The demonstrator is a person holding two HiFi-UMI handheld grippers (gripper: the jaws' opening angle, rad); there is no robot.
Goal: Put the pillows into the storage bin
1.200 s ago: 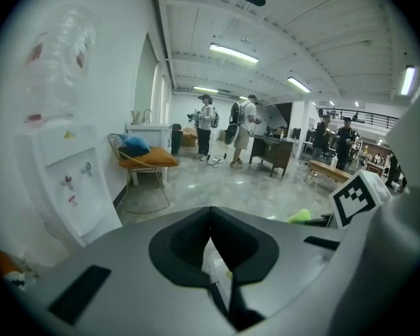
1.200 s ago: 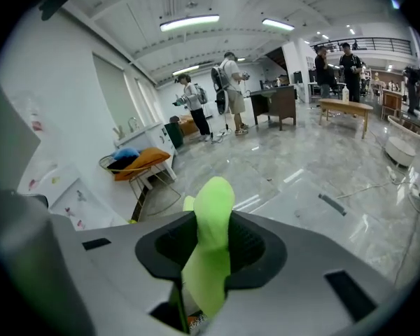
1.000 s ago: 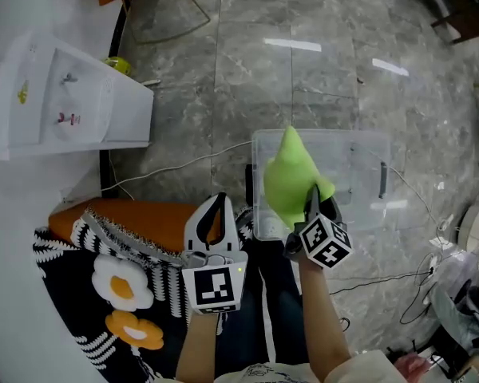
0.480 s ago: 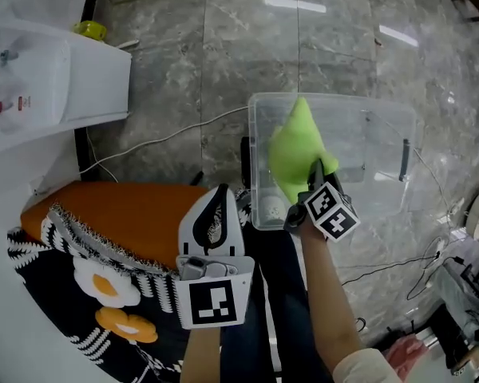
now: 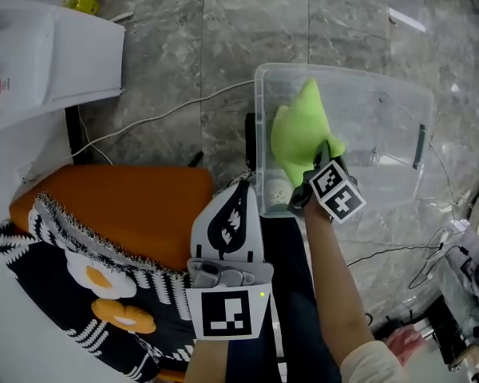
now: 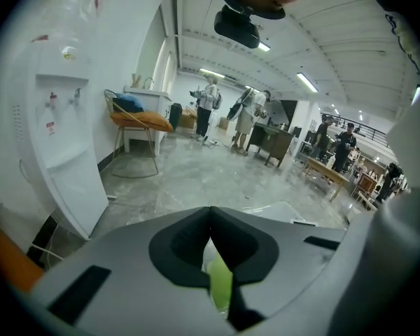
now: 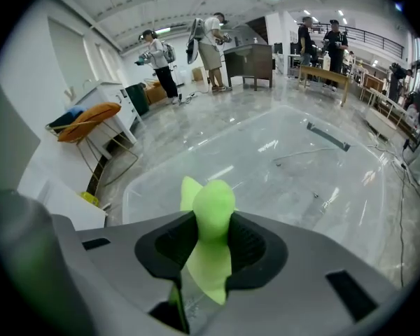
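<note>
The one green pillow [image 5: 299, 134] is hanging over the left part of the single clear storage bin [image 5: 399, 94], close to its left wall, with the bin's right half lying open. The right gripper [image 5: 322, 155] is pinching the pillow in its fingers. The left gripper [image 5: 240, 190], fingers closed on nothing, is hovering just outside the bin's near-left corner.

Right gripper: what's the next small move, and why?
Probably lower slightly, then open. The right gripper is shut on the pillow, which hangs inside the bin above its bare floor, so letting go should drop it in.
</note>
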